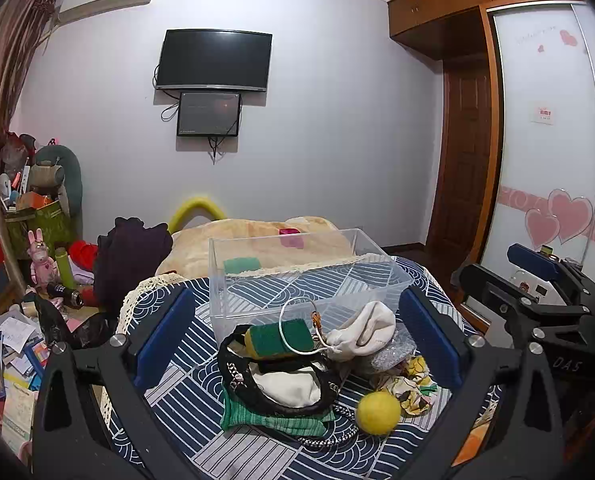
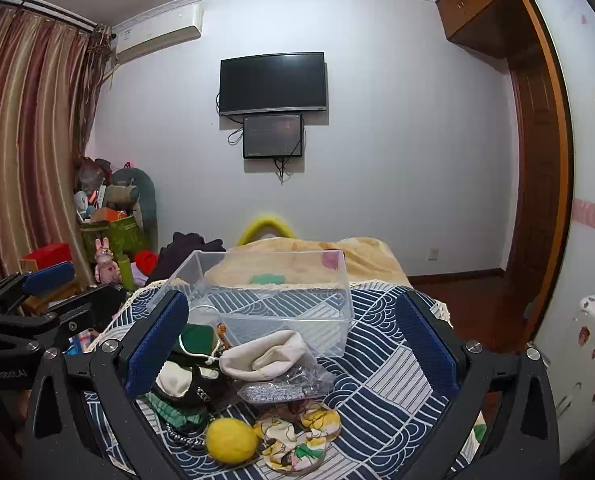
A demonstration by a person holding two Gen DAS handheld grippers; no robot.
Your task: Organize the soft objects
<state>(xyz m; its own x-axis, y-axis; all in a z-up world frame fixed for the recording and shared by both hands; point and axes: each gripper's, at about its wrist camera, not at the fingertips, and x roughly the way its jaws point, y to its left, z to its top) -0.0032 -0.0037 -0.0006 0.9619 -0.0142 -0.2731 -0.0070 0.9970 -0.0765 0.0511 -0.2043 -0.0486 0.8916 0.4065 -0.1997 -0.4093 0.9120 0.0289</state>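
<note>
A pile of soft things lies on the blue patterned cloth (image 1: 201,364): a yellow felt ball (image 1: 378,413) (image 2: 231,439), a white drawstring pouch (image 1: 363,336) (image 2: 263,356), a green-and-yellow sponge (image 1: 281,337), a black-trimmed cream cap (image 1: 285,388), a green striped cloth (image 1: 273,420), a floral scrunchie (image 1: 411,386) (image 2: 297,436) and a glittery bag (image 2: 281,386). A clear plastic box (image 1: 297,276) (image 2: 265,300) stands just behind the pile. My left gripper (image 1: 297,340) is open, with the pile between its blue pads. My right gripper (image 2: 293,348) is open above the pile.
A bed with a beige blanket (image 1: 257,240) lies behind the box. Clutter, toys and papers (image 1: 13,344) fill the floor at left. A wardrobe with heart stickers (image 1: 549,160) stands at right. A TV (image 2: 273,84) hangs on the far wall.
</note>
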